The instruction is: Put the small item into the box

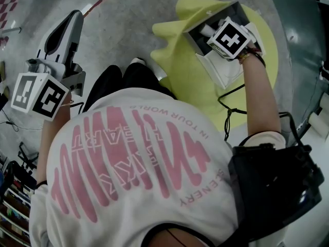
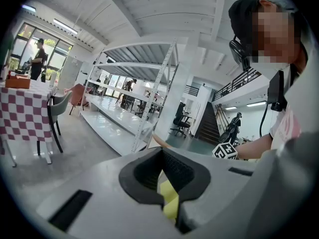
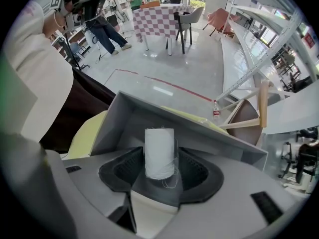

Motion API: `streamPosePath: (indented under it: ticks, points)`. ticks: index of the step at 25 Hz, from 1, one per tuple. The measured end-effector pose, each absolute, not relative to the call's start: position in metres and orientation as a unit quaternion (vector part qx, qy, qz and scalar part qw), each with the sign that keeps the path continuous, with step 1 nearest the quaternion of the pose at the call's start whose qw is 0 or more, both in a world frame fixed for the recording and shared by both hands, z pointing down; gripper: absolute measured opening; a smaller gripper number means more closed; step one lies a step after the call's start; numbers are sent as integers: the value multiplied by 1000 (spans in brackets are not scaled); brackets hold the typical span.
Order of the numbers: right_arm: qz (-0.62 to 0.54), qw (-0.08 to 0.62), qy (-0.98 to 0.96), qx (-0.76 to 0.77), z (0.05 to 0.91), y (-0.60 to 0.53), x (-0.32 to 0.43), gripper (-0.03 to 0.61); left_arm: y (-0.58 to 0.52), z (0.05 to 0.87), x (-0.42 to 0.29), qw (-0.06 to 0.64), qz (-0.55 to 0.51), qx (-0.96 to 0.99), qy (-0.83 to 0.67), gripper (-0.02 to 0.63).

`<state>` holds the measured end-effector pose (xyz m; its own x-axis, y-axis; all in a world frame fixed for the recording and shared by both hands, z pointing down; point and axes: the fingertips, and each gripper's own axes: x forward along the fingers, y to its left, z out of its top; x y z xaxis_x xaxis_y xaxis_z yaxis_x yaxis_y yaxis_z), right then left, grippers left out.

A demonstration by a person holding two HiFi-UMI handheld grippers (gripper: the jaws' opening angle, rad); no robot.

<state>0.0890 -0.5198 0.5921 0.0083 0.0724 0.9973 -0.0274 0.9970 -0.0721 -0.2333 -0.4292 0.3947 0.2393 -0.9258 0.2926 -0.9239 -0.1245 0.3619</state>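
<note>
The left claw (image 2: 163,164) hangs aside, jaws drawn almost together on nothing. The white spool (image 3: 159,151) already sits inside the grey box (image 3: 127,121) on the yellow worktop (image 1: 259,60), between the jaws of the right claw (image 3: 160,159), which stand wide and do not press it; only withdrawal seems left. Its long axis lies along that claw, far end toward the box's back wall.

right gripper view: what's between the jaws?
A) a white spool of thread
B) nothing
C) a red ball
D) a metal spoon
A: a white spool of thread stands upright between the jaws of the right gripper, with the wall of the grey box behind it.
</note>
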Motion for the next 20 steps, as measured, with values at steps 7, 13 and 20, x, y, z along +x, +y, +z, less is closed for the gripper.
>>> streamPosePath:
  ticks: [7,13,20]
  points:
    - [48,694,-718,18,591,-524,83,249,-434,398,-229,241,-2,756,-609,6]
    - [44,697,-715,29,593,-526,88,250,-434,401,-232,244,-4,751,-614,6]
    - [53,687,-723,59,593,-529,84,259,-437,405,-229,251,-4,753,-609,6]
